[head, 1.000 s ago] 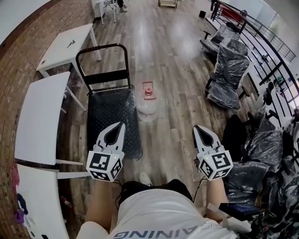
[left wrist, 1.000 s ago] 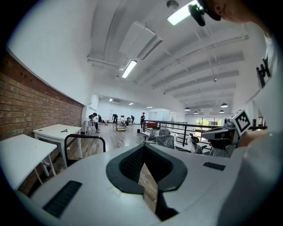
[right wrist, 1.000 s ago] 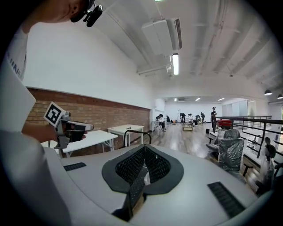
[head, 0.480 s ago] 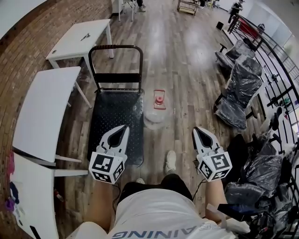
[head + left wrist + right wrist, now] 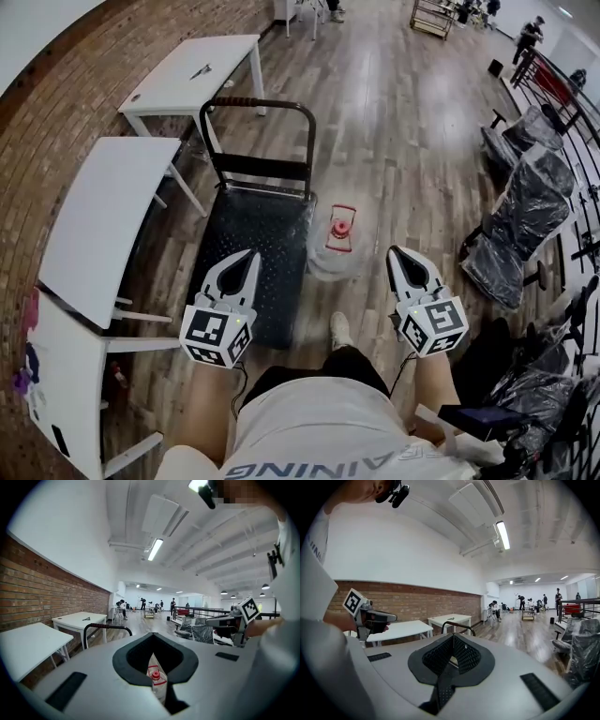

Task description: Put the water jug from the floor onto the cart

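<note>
The water jug (image 5: 339,247), clear with a red cap and red label, stands on the wooden floor just right of the black platform cart (image 5: 246,246). The cart's handle (image 5: 259,105) rises at its far end. My left gripper (image 5: 247,257) hovers over the cart's near part, shut and empty. My right gripper (image 5: 397,254) hangs to the jug's right, shut on nothing. In the left gripper view the jug (image 5: 157,679) shows through a slit behind the left gripper's (image 5: 151,654) meeting tips. The right gripper (image 5: 452,637) faces the cart handle (image 5: 459,624).
White tables (image 5: 105,220) line the brick wall left of the cart, another (image 5: 195,70) stands beyond it. Chairs wrapped in plastic (image 5: 520,230) stand at the right by a railing. My shoe (image 5: 341,330) is on the floor below the jug. People are far down the hall.
I have walked forward: the cart and jug have come closer and the jug now lies between the two grippers' tips. Both grippers have stayed shut.
</note>
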{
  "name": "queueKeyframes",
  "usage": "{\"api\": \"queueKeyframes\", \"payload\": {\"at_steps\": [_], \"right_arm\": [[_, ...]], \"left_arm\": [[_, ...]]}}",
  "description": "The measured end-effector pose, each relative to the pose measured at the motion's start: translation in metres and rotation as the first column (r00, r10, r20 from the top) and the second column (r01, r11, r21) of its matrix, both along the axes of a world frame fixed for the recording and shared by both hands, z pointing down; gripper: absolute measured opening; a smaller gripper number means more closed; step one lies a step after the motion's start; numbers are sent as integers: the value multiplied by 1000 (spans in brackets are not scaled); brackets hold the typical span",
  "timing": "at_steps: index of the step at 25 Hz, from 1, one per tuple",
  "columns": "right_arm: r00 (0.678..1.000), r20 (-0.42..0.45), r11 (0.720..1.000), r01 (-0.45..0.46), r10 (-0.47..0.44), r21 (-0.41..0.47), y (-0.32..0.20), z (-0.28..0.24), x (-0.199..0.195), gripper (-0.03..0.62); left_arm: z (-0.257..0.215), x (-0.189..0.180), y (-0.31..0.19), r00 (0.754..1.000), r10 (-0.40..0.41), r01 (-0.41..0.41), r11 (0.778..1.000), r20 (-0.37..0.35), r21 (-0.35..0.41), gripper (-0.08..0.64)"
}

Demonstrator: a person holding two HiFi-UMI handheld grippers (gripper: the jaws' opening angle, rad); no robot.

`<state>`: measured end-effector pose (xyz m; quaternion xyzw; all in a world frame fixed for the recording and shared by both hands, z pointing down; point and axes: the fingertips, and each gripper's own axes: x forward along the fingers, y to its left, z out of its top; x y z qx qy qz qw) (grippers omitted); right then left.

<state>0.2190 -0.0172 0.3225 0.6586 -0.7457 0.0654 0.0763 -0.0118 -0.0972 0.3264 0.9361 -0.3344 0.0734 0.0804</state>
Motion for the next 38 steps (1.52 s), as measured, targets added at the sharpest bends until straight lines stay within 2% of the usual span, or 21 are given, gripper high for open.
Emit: {"api": "queueKeyframes", "payload": {"at_steps": [6,10,14,18,20,23,28,32,38], "right_arm": [[991,17,990,137,-136,-43,-74,20,49,6],[975,34,969,223,-220,-108,-116,55,69,6],[961,45,944,276,-273,-178,-153,99,80,7],[958,58,916,286,-281,-282,-184,164,79,25],[952,48,890,298,-301,-345,-195,203,72,96],[946,29,856,304,-322,-417,-204,259,64,146],[950,-12,828,267,-313,-494,-218,343,64,237],[943,-48,797,250,-329,-549,-231,400,73,273],[925,-67,734,251,-374,-632,-237,485,82,300]], "left_arm": [[-3,34,-39,990,-138,138,990,29,2,2],[8,46,-57,972,-228,229,973,55,-14,2],[26,50,-62,956,-279,283,958,89,-42,2],[52,43,-65,941,-316,325,943,119,-66,2],[70,36,-69,931,-339,352,932,136,-83,2],[97,25,-69,916,-369,388,915,156,-114,2],[150,10,-58,907,-370,404,900,199,-165,2],[186,11,-60,896,-379,426,881,233,-206,2],[228,13,-60,884,-396,452,857,247,-246,2]]}}
